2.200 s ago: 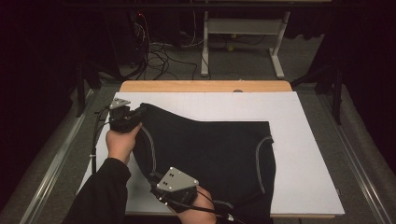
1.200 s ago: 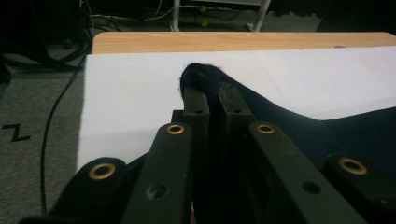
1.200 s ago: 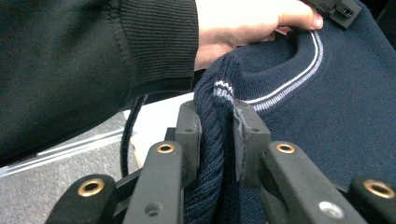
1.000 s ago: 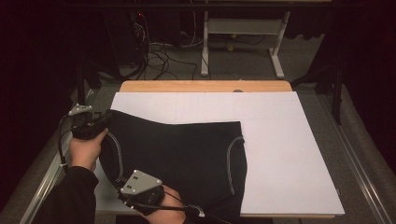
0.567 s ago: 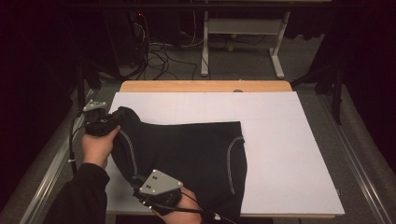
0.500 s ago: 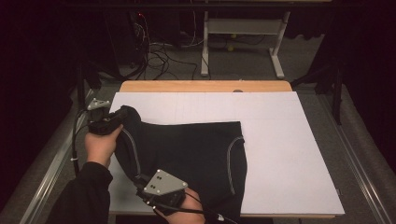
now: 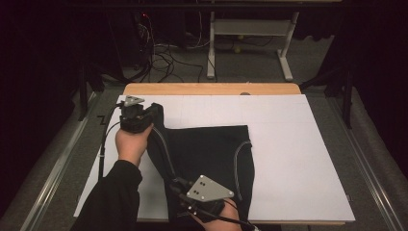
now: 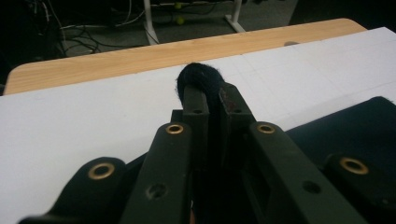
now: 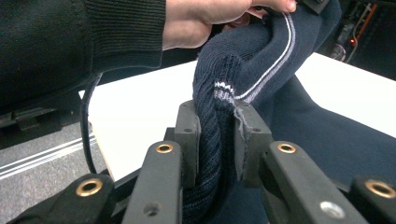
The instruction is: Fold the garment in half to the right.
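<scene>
Both grippers are clamped on the dark knit sweater: left gripper pinching the far-left edge, right gripper the near ribbed hem.

Garment: dark navy knit cloth, matt, ribbed and coarse at the edge, with a thin white woven stripe; reads nearly black and flat from the high view.

Surface: white, matt, paper-like sheet with faint grid lines; bare strip along the far edge is light wood, smooth, visible grain.

Left tongs: black matt plastic, brass-coloured shiny metal eyelets at the pivots.

Right tongs: same black matt plastic, brass eyelets, one silver screw head. Grey plate on top: dull metal look.

Sleeve: black fine-ribbed knit, matt.
</scene>
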`<control>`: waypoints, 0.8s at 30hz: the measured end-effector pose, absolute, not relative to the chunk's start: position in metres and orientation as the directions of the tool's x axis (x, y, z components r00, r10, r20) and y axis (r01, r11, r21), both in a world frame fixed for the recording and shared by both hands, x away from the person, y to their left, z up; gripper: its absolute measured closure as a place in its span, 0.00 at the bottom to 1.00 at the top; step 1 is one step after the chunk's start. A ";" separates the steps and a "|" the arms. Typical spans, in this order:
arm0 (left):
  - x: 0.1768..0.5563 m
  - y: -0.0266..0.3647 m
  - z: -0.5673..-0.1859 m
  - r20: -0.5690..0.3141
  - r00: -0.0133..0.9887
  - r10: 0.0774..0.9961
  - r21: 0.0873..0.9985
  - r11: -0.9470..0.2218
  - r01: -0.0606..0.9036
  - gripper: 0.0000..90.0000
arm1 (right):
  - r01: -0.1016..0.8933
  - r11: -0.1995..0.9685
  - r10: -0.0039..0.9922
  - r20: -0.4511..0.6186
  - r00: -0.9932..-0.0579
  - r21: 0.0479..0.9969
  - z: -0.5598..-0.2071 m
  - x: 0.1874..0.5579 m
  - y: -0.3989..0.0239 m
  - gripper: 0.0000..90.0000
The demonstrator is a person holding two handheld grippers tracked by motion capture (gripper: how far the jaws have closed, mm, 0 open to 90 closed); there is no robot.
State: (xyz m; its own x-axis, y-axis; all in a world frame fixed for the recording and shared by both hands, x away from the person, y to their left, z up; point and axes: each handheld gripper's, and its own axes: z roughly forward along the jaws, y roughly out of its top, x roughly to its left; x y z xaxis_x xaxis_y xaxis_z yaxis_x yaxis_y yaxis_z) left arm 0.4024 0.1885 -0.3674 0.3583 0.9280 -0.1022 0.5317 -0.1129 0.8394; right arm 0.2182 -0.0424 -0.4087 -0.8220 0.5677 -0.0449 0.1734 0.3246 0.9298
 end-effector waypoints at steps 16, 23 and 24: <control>0.414 0.120 -0.369 -0.071 0.424 0.903 0.840 -0.175 0.514 0.88 | 0.204 0.307 0.627 -0.036 -0.778 0.930 -0.421 0.216 -0.093 0.82; 0.417 0.097 -0.378 -0.060 0.439 0.896 0.833 -0.197 0.516 0.88 | 0.235 0.309 0.655 -0.027 -0.755 0.922 -0.430 0.213 -0.112 0.82; 0.417 0.095 -0.380 -0.052 0.443 0.895 0.832 -0.207 0.515 0.88 | 0.238 0.312 0.657 -0.027 -0.754 0.920 -0.431 0.213 -0.114 0.82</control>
State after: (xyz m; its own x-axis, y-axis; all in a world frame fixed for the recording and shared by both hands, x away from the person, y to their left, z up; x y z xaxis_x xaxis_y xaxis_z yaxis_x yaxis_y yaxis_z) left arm 0.4172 0.0947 -0.3802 0.4430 0.8950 -0.0519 0.5152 -0.2068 0.8317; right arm 0.2134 -0.1137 -0.4309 -0.7536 0.6568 -0.0274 0.2385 0.3119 0.9197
